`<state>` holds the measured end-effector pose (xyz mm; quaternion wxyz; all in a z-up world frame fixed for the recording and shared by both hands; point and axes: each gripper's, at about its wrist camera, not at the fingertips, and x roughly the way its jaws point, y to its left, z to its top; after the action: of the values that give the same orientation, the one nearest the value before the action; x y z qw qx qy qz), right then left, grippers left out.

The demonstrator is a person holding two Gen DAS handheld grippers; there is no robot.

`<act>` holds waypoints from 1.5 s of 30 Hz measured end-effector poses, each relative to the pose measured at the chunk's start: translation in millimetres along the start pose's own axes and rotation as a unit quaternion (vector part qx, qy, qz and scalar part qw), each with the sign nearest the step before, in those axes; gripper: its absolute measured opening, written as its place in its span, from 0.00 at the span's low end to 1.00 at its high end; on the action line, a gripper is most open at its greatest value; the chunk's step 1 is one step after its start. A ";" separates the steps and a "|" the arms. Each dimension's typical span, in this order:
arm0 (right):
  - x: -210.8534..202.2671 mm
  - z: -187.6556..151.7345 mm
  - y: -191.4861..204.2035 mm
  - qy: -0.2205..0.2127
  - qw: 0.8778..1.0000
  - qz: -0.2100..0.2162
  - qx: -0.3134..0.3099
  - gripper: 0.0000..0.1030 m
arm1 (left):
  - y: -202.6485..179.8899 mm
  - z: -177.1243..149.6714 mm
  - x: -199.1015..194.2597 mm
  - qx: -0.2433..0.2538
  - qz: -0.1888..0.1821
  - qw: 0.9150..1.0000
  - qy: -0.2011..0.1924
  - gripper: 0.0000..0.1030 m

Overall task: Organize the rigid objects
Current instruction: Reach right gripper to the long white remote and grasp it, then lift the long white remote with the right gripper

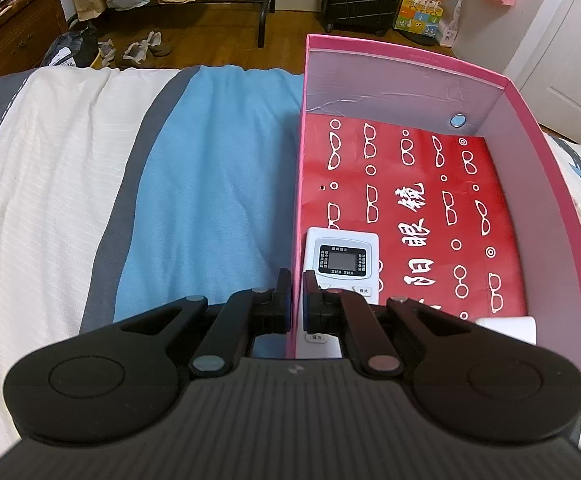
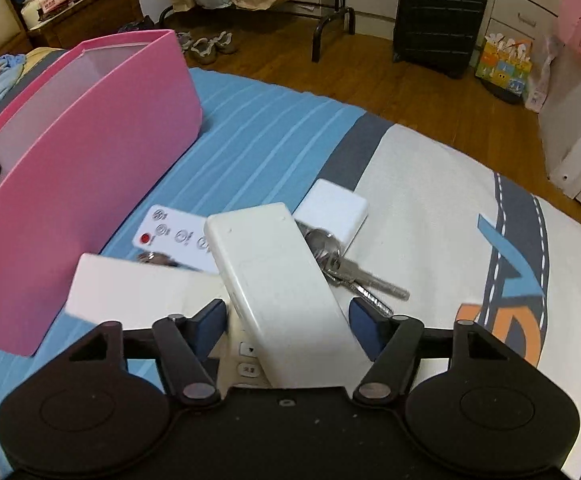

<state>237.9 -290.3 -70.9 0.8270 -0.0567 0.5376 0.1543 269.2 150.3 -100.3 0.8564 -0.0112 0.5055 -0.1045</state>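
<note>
A cream remote control (image 2: 278,296), lying back-side up on top of the pile on the bed, sits between the pads of the right gripper (image 2: 288,320). The jaws stand wide, one pad on each flank of the remote and neither visibly pressing on it, so nothing is held yet. Under and around it lie another white remote (image 2: 138,292), a thin card remote (image 2: 178,236) with a red button, a bunch of keys (image 2: 346,268) and a white charger block (image 2: 332,210). Just to the left stands the pink box (image 2: 102,152), its outer wall touching the striped bedsheet (image 2: 274,140).

In the left wrist view the left gripper (image 1: 297,300) is closed on the near left wall of the pink box (seemingly steadying it), with one finger inside and one outside. An air-conditioner remote (image 1: 342,264) already lies on the red glasses-print liner (image 1: 418,200), and a small white object peeks in at the near right corner.

The step in hand appears to be picking up the cream remote. The next move calls for closing squarely on its long sides, then lifting it clear of the keys and over the box wall.
</note>
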 end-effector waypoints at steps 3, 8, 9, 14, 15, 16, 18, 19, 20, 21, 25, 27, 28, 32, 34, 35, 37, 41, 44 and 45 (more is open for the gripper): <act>-7.0 -3.3 -1.4 0.004 1.000 0.004 0.030 0.67 | 0.3 0.1 0.0 0.000 0.000 1.000 0.000 0.04; -3.5 -5.1 -9.0 0.011 0.995 0.004 0.099 0.68 | 0.5 0.1 1.0 -0.001 0.003 1.000 0.001 0.04; -3.1 -4.8 -10.4 0.011 0.993 0.009 0.116 0.68 | 0.5 -0.3 1.2 -0.001 0.003 1.000 0.001 0.04; -4.0 -3.1 -26.9 0.004 0.980 0.038 0.197 0.64 | 0.7 0.0 1.7 -0.005 0.005 1.000 0.004 0.04; -4.3 -3.0 -28.1 0.006 0.979 0.038 0.201 0.64 | 0.7 0.1 1.7 -0.006 0.005 1.000 0.004 0.04; -4.8 -3.2 -28.4 0.007 0.978 0.037 0.204 0.63 | 0.8 0.1 1.6 -0.006 0.005 1.000 0.004 0.04; -6.3 -3.1 -25.2 0.005 0.980 0.033 0.196 0.63 | 0.3 0.1 1.2 -0.007 0.005 1.000 0.004 0.04; -7.2 -3.6 -23.5 0.004 0.981 0.033 0.193 0.63 | 0.3 0.0 1.3 -0.007 0.005 1.000 0.005 0.04; -8.2 -4.4 -23.6 0.003 0.980 0.038 0.196 0.63 | 0.4 0.0 1.4 -0.008 0.006 1.000 0.005 0.04; -9.2 -5.5 -26.2 0.003 0.978 0.048 0.205 0.63 | 0.4 0.1 1.3 -0.009 0.006 1.000 0.005 0.04; -6.3 -8.1 -36.6 0.008 0.968 0.080 0.237 0.64 | -1.4 -0.4 1.2 -0.008 0.010 1.000 0.005 0.05; -4.2 -7.3 -30.5 0.010 0.973 0.073 0.220 0.66 | -1.1 -0.5 1.3 -0.009 0.009 1.000 0.006 0.05; -1.3 -6.8 -25.1 0.017 0.976 0.072 0.205 0.72 | -0.5 -0.3 1.3 -0.011 0.008 1.000 0.007 0.05; 5.7 -12.5 30.7 0.020 1.000 -0.016 0.002 0.71 | 0.8 -0.1 2.8 -0.014 0.006 1.000 0.010 0.05; 2.1 -15.2 47.9 0.005 0.998 -0.049 -0.029 0.68 | 0.5 0.1 4.1 -0.014 0.007 1.000 0.011 0.05; -2.2 -14.9 50.0 -0.005 0.999 -0.045 -0.029 0.67 | 0.2 0.1 4.5 -0.014 0.008 1.000 0.011 0.05; -13.8 -13.1 51.1 -0.025 0.999 -0.025 -0.022 0.59 | -0.2 0.2 5.0 -0.013 0.009 1.000 0.011 0.05; -19.0 -10.4 53.8 -0.021 0.999 -0.036 -0.029 0.56 | -0.2 0.1 4.9 -0.014 0.009 1.000 0.011 0.05; -23.3 -8.5 49.7 -0.027 0.999 -0.045 -0.008 0.56 | -0.1 0.0 4.3 -0.015 0.008 1.000 0.011 0.05; -28.2 -8.0 43.8 -0.037 0.999 -0.024 0.021 0.56 | -0.3 0.0 4.4 -0.015 0.008 1.000 0.010 0.05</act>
<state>206.5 -256.4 -45.5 0.8508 -0.0471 0.5082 0.1249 271.2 149.2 -104.1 0.8516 -0.0193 0.5160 -0.0900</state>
